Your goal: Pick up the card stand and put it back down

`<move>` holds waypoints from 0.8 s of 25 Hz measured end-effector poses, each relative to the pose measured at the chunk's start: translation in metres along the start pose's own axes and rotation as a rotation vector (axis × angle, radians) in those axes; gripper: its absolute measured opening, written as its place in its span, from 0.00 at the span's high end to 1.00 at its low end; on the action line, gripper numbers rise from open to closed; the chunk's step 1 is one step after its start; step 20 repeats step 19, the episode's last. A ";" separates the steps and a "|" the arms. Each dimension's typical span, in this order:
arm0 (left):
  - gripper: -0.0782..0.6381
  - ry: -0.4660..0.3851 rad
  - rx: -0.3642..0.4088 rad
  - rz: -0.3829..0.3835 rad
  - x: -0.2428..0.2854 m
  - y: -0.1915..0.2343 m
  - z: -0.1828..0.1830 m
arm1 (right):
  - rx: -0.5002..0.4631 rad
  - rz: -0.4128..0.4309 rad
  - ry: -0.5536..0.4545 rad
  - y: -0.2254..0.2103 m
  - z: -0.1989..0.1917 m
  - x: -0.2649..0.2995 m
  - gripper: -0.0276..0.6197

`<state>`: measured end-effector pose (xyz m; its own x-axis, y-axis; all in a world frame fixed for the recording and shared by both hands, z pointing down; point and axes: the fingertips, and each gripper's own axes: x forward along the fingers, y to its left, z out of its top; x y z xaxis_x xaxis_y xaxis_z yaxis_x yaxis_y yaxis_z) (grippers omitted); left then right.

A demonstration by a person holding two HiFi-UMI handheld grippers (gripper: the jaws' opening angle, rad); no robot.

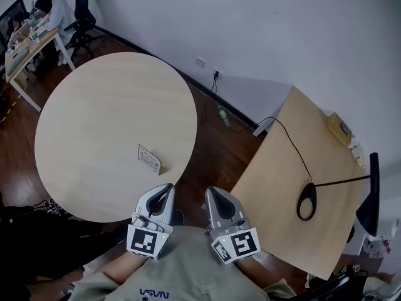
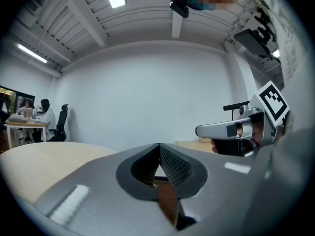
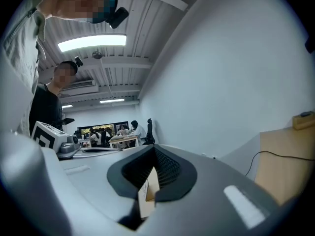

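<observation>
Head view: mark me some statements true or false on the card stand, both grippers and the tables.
1. The card stand stands on the round table. True.
2. The left gripper holds the card stand. False: it is shut on nothing, apart from the stand.
3. The right gripper is shut and empty. True.
4. The black lamp stands on the round table. False: it is on the square table.
5. The card stand is at the round table's far rim. False: it is near the person's side.

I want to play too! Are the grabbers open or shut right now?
Grey left gripper: closed, empty.
Grey right gripper: closed, empty.
</observation>
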<state>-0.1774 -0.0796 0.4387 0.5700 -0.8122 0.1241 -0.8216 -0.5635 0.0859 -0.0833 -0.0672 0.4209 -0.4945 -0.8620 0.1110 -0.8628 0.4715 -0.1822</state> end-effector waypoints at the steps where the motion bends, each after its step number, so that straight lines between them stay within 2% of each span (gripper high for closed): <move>1: 0.89 0.008 -0.004 -0.007 0.001 -0.001 0.000 | 0.011 -0.007 0.000 -0.001 0.001 -0.001 0.96; 7: 0.89 -0.007 0.019 -0.037 0.003 0.002 0.005 | 0.028 -0.014 -0.012 0.006 -0.004 0.007 0.96; 20: 0.89 -0.025 -0.006 0.013 0.006 0.019 0.001 | -0.024 -0.004 0.012 0.002 -0.011 0.025 0.96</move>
